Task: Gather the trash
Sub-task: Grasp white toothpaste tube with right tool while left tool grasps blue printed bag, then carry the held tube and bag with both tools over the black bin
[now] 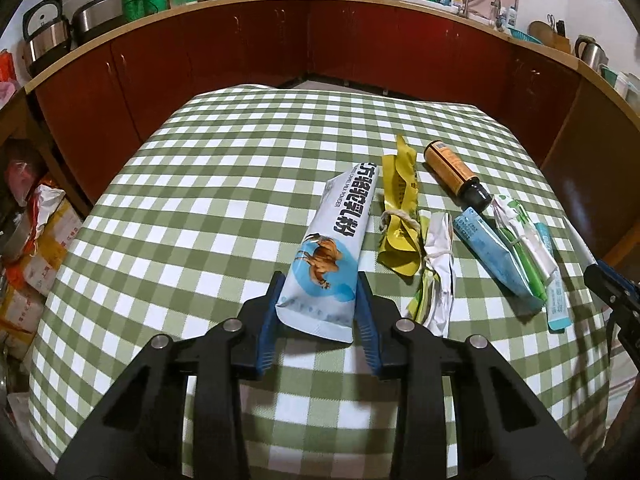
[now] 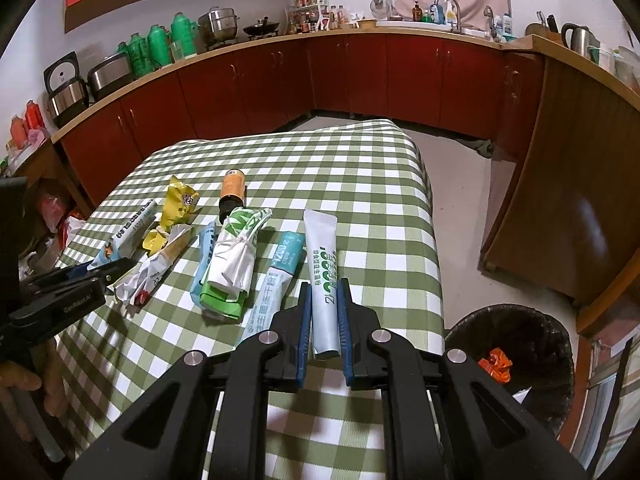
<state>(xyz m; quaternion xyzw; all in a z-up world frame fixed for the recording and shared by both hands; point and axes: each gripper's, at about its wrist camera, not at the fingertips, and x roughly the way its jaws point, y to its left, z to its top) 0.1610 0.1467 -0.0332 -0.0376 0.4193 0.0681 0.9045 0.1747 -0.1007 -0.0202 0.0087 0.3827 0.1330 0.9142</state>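
Black-framed left gripper (image 1: 318, 284) with blue finger pads sits nearest the left wrist lens, its jaws straddling the lower end of a pale blue and white milk-powder sachet printed with a camel (image 1: 328, 252); both pads lie against the sachet's edges, so it is gripped, resting on the green-and-white checked tablecloth (image 1: 192, 208).

Right gripper (image 2: 324, 292) clamps a long white stick sachet with green lettering (image 2: 324, 276) at its near end (the far end points toward the kitchen counter).

Remaining trash lies in a row between the two grippers:
- crumpled yellow wrapper tied with string (image 1: 398, 208), just beside the camel sachet
- crumpled white wrapper (image 1: 438, 268)
- amber bottle with dark cap (image 1: 456, 174), lying on its side
- light blue flat packet (image 1: 496, 258), touching a green-and-white bundle tied with string (image 2: 234, 264)
- teal and white stick sachet (image 2: 276, 280), just beside the right gripper

Black-lined waste bin (image 2: 516, 352) stands on the floor off the table's right edge, an orange scrap (image 2: 496, 364) inside.
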